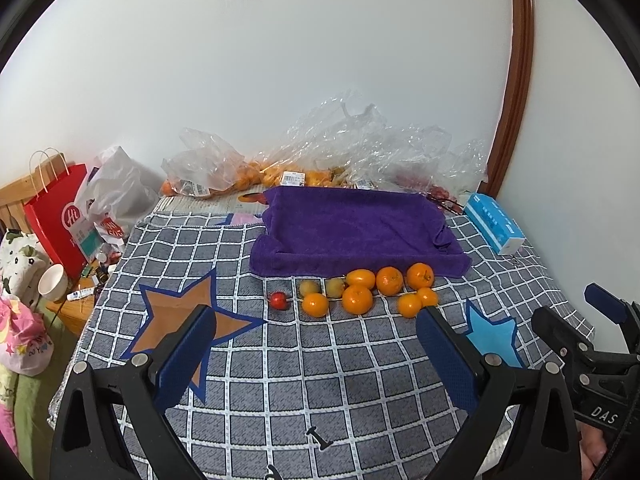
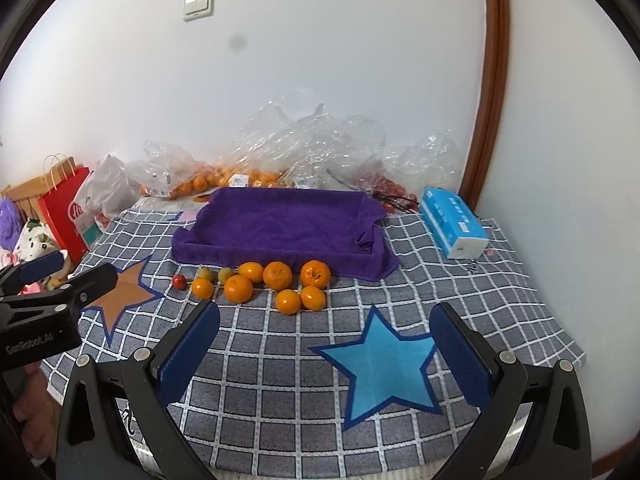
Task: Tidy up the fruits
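Observation:
Several oranges [image 1: 357, 299] [image 2: 238, 288] lie in a loose row on the checked tablecloth, just in front of a purple towel-lined tray [image 1: 352, 228] [image 2: 280, 224]. Two small green-yellow fruits [image 1: 310, 287] [image 2: 205, 273] and a small red fruit [image 1: 279, 300] [image 2: 179, 281] lie at the row's left end. My left gripper [image 1: 316, 320] is open and empty, held short of the fruit. My right gripper [image 2: 326, 318] is open and empty, near the blue star patch [image 2: 384, 364]. Each gripper shows at the edge of the other's view.
Clear plastic bags of fruit [image 1: 320, 152] [image 2: 304, 148] lie along the wall behind the tray. A blue tissue pack [image 1: 494, 220] [image 2: 452, 220] lies at the right. A red paper bag [image 1: 56, 216], a bowl [image 1: 52, 282] and clutter stand off the left edge.

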`<state>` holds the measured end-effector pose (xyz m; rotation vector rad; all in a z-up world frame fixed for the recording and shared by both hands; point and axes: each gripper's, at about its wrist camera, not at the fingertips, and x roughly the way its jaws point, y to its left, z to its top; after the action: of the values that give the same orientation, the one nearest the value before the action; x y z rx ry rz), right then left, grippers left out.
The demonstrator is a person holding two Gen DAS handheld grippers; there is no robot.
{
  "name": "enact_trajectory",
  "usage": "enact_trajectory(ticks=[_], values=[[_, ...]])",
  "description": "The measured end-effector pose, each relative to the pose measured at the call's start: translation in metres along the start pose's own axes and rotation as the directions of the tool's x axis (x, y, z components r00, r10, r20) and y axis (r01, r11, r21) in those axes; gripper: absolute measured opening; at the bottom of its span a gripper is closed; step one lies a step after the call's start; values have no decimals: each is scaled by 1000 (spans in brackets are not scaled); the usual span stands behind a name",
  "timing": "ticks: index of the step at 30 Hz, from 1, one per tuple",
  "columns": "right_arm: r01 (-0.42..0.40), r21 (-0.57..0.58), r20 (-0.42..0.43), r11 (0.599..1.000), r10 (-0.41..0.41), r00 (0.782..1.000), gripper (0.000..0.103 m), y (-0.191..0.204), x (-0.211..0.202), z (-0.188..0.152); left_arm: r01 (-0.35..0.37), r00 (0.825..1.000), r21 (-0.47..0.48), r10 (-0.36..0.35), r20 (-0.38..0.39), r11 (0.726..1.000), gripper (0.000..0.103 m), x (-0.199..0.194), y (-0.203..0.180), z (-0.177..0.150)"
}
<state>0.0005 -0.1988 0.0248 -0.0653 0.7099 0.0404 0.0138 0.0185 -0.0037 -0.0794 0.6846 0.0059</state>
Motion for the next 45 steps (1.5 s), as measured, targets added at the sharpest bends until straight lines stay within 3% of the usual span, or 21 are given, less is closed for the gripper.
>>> enact_trajectory(ticks=[11,28,36,40,45], values=[[56,-25,-80,998,-58,995,103,0,50,3,16,998,-15,-17,-57,1000,99,46,10,7],[-5,18,-164,1000,8,986,103,-17,142,-1,-52,990,-80,41,-134,995,99,116,47,15],[13,5,-225,1000,-11,974,102,-14,177,-4,-71,986,-93,56,-156,993,98,137,60,14],[-38,31,-224,999,44,974,102,-13,186,-5,-47,981,-115,24,-193,992,85,149,66,12],[-74,54,-235,996,85,968,85,-12,198,-5,-44,977,-109,20,-211,993,85,157,70,11]])
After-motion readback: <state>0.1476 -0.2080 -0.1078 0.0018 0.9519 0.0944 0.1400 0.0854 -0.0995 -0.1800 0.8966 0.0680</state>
